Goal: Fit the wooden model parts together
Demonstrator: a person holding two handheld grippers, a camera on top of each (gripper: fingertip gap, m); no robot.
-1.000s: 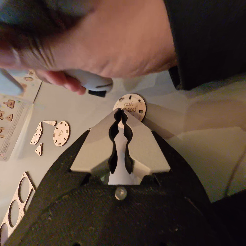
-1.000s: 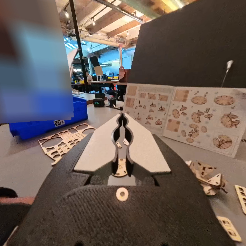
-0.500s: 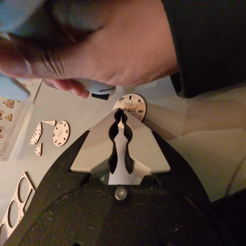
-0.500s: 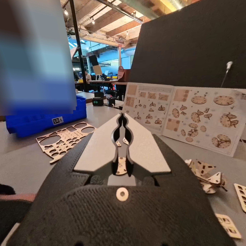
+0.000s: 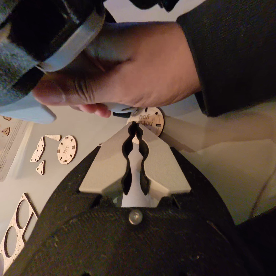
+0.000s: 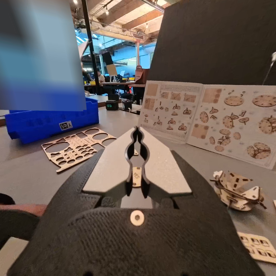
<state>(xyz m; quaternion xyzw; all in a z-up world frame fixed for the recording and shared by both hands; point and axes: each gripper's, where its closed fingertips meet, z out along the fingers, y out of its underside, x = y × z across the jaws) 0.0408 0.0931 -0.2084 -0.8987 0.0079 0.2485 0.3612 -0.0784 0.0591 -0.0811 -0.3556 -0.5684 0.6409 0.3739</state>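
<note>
On the table, the left claw [image 5: 135, 124] is seen closed and empty, tips over an engraved wooden disc [image 5: 150, 121] lying flat, while the right claw [image 6: 137, 128], also closed empty, is held above loose wooden parts.

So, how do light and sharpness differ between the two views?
Left wrist view: dim and warm, the hand shading the table, the other claw's body blurred at top left. Right wrist view: brighter and cooler, booklet soft, straight lines bent by the wide lens.

Flat engraved wooden disc [image 5: 150, 122], tabletop.
</note>
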